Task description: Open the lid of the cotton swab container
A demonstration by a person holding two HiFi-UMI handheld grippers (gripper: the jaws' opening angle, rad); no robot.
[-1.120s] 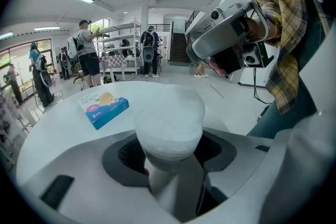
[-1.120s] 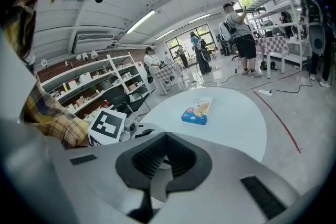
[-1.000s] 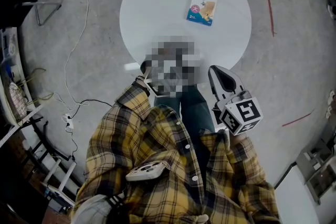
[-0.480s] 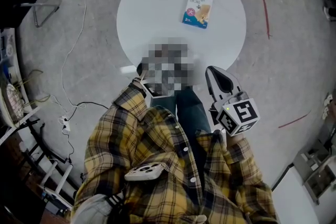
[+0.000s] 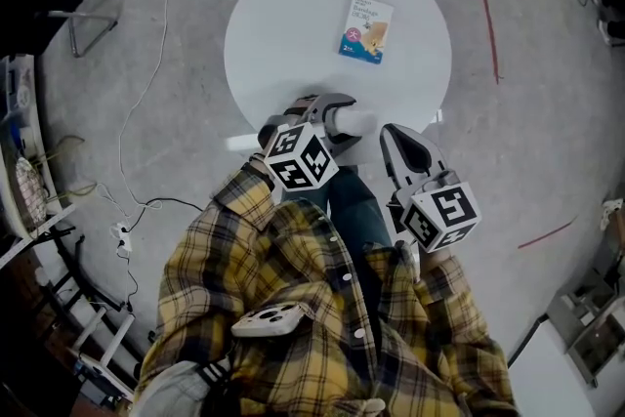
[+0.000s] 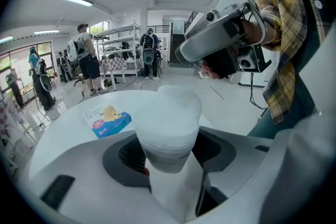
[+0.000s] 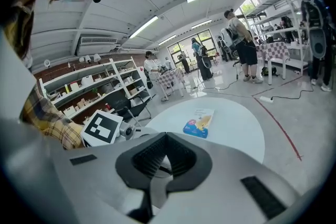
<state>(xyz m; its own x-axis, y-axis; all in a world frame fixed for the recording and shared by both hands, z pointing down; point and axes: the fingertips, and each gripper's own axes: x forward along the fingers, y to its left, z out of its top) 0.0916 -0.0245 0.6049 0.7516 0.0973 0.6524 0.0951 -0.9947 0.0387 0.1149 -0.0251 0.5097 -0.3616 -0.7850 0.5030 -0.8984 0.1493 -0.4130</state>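
Note:
The cotton swab container [image 6: 167, 131] is a translucent white tub with its lid [image 6: 178, 98] on top, apparently closed. My left gripper [image 6: 168, 164] is shut on its lower body and holds it in the air over the table's near edge. In the head view the container [image 5: 354, 122] sticks out to the right of the left gripper [image 5: 335, 117]. My right gripper [image 5: 396, 136] is shut and empty, just right of the container and apart from it. Seen from the left gripper view, the right gripper [image 6: 220, 42] hangs above and behind the lid.
A round white table [image 5: 293, 24] stands ahead with a small blue and white box [image 5: 365, 29] on it. Cables and a red line run over the grey floor. Shelves, chairs and several people stand in the background. The person's plaid shirt [image 5: 293, 308] fills the lower head view.
The left gripper and the container now show where a mosaic patch lay before. The right gripper stays in nearly the same place. The head camera has shifted slightly.

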